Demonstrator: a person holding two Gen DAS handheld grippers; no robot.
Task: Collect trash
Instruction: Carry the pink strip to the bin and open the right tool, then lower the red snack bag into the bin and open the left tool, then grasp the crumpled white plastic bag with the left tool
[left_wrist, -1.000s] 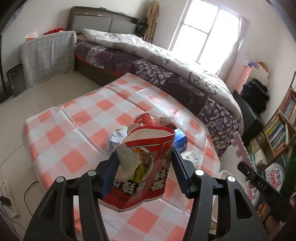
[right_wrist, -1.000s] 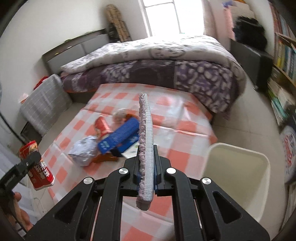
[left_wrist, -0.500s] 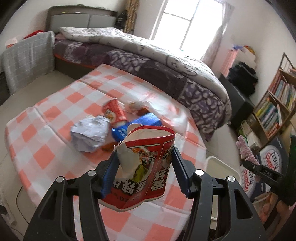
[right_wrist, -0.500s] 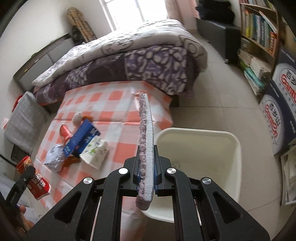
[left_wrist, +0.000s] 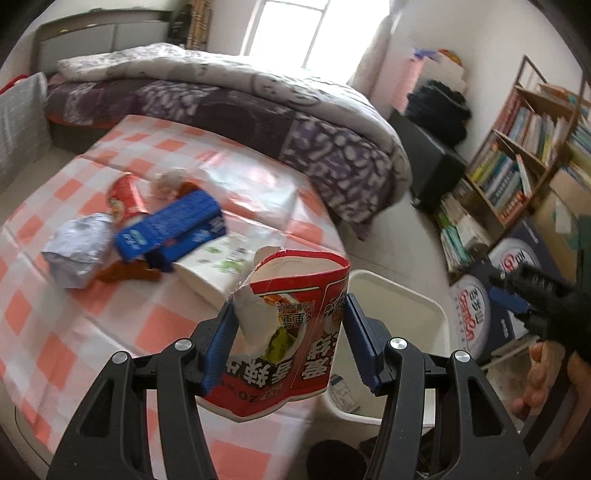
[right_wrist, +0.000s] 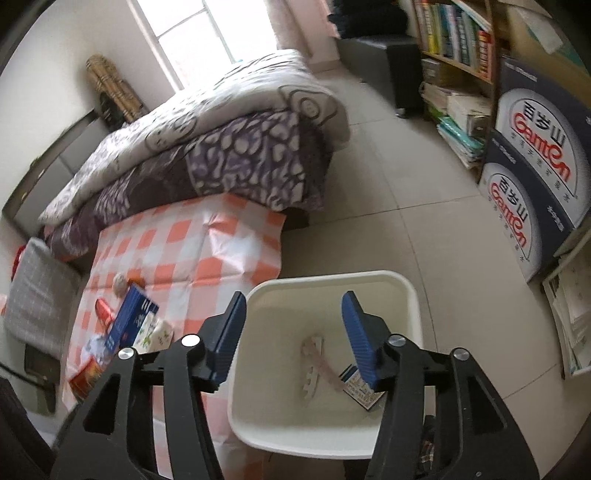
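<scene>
My left gripper (left_wrist: 288, 332) is shut on a torn red noodle cup (left_wrist: 284, 332), held over the checked tablecloth's edge beside the white bin (left_wrist: 424, 314). My right gripper (right_wrist: 293, 332) hangs over the white bin (right_wrist: 369, 280), its jaws opening with nothing between them. A pink strip (right_wrist: 317, 362) lies on the bin floor, next to a small printed packet (right_wrist: 360, 387). On the table lie a blue box (left_wrist: 173, 229), a white carton (left_wrist: 218, 266), a red can (left_wrist: 123, 199) and crumpled foil (left_wrist: 81, 251).
A bed with a purple quilt (left_wrist: 258, 122) stands behind the table. A bookshelf (left_wrist: 524, 155) and printed cartons (right_wrist: 532, 177) line the right wall. A person's hand (left_wrist: 546, 376) holds the other gripper at the right of the left wrist view. Tiled floor (right_wrist: 388, 184) surrounds the bin.
The right gripper swung from over the table to above the bin and let go of the pink strip, which now lies inside. The left gripper carried the noodle cup toward the bin.
</scene>
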